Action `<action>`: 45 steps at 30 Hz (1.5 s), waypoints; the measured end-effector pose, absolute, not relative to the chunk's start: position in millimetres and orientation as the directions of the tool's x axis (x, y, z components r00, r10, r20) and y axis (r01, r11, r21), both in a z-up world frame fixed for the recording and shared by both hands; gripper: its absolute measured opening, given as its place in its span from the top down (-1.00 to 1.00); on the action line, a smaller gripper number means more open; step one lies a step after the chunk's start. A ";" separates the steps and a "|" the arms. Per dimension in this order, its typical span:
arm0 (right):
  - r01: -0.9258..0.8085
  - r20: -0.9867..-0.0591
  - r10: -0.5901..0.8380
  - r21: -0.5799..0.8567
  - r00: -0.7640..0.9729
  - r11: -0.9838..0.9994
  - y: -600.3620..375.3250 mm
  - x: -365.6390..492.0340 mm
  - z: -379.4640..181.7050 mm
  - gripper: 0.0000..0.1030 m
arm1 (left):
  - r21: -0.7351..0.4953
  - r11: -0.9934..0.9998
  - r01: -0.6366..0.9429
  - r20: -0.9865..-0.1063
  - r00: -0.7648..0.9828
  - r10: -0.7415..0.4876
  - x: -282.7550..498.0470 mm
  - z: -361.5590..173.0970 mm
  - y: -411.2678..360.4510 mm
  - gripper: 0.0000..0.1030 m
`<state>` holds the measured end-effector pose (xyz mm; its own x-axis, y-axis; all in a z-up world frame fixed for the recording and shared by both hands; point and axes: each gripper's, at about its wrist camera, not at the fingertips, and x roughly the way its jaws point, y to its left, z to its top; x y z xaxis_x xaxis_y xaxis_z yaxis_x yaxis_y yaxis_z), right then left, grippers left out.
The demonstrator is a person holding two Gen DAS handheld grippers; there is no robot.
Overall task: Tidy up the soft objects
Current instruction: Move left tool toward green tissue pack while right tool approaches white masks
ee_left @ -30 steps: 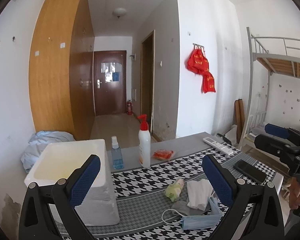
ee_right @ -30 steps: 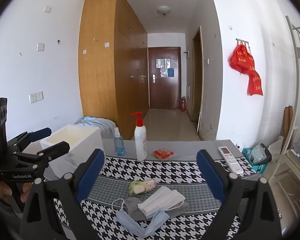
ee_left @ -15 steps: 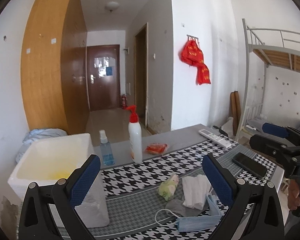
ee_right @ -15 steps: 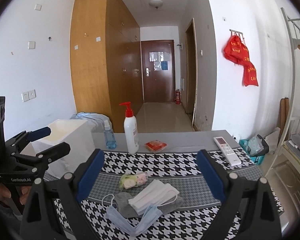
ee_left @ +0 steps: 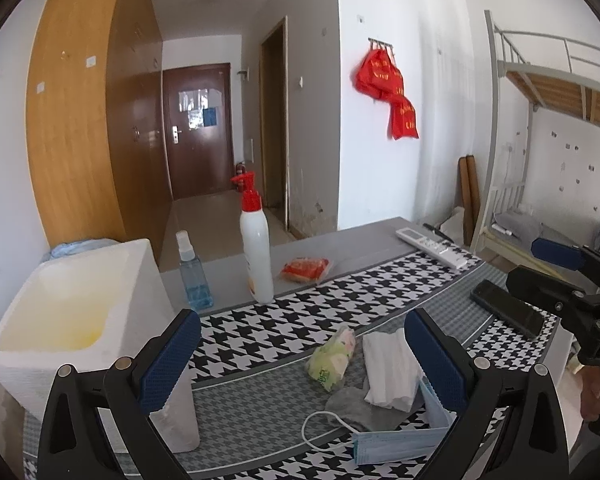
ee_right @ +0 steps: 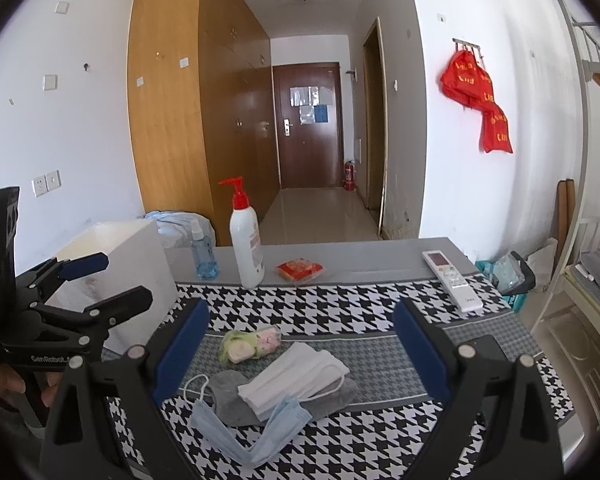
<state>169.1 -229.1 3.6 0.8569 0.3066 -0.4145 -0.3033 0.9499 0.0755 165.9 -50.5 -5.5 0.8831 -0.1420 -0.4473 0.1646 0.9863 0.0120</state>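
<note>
A table (ee_right: 364, 254) with a black and white checked cloth (ee_right: 340, 304) holds a little heap of soft things near its front edge. In the heap, a white mask stack (ee_right: 296, 372) lies on top of a grey cloth (ee_right: 230, 396). A blue mask (ee_right: 256, 428) sits at the front of the heap, touching the grey cloth. Just behind the heap lies a green tissue pack (ee_right: 250, 344).

The left gripper (ee_left: 304, 364) hangs above the front of the table with its two blue pads wide apart and nothing between them. The right gripper (ee_right: 300, 354) hangs over the heap, and its pads are spread wide too, with nothing held. Neither one touches the soft things.

A white foam box (ee_left: 72, 312) stands at the left edge of the table. It looks yellow inside, but the bottom is hard to see. Near the back edge stand a blue spray bottle (ee_right: 203, 254) and a white pump bottle (ee_right: 246, 240) with a red top, close together. A red packet (ee_right: 300, 270) lies just to the right of them. A white remote (ee_right: 452, 280) lies near the back right corner. A black phone (ee_left: 506, 314) lies by the right edge
</note>
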 end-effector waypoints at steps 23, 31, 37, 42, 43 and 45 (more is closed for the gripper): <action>-0.293 -0.484 0.304 0.100 0.821 0.951 -237.9 194.4 -21.1 -0.85 | 0.052 0.980 0.194 -0.559 0.819 -0.132 204.0 -45.8 -69.0 -0.98; -0.297 -0.513 0.307 0.103 0.802 0.949 -239.6 203.8 -32.8 -0.86 | 0.044 0.975 0.216 -0.601 0.786 -0.146 219.6 -61.5 -74.3 -0.98; -0.306 -0.541 0.310 0.101 0.781 0.947 -237.3 213.1 -42.0 -0.86 | 0.026 0.973 0.230 -0.636 0.754 -0.162 233.1 -75.5 -75.6 -0.98; -0.314 -0.557 0.319 0.109 0.767 0.943 -234.8 220.5 -49.3 -0.86 | 0.013 0.972 0.235 -0.665 0.728 -0.167 244.2 -86.3 -75.6 -0.93; -0.315 -0.560 0.319 0.108 0.764 0.943 -234.4 222.0 -50.5 -0.86 | 0.009 0.972 0.236 -0.671 0.722 -0.170 246.0 -87.9 -75.4 -0.87; -0.317 -0.565 0.324 0.114 0.759 0.942 -233.9 224.9 -52.6 -0.86 | 0.000 0.971 0.240 -0.683 0.709 -0.176 250.0 -91.6 -75.3 -0.83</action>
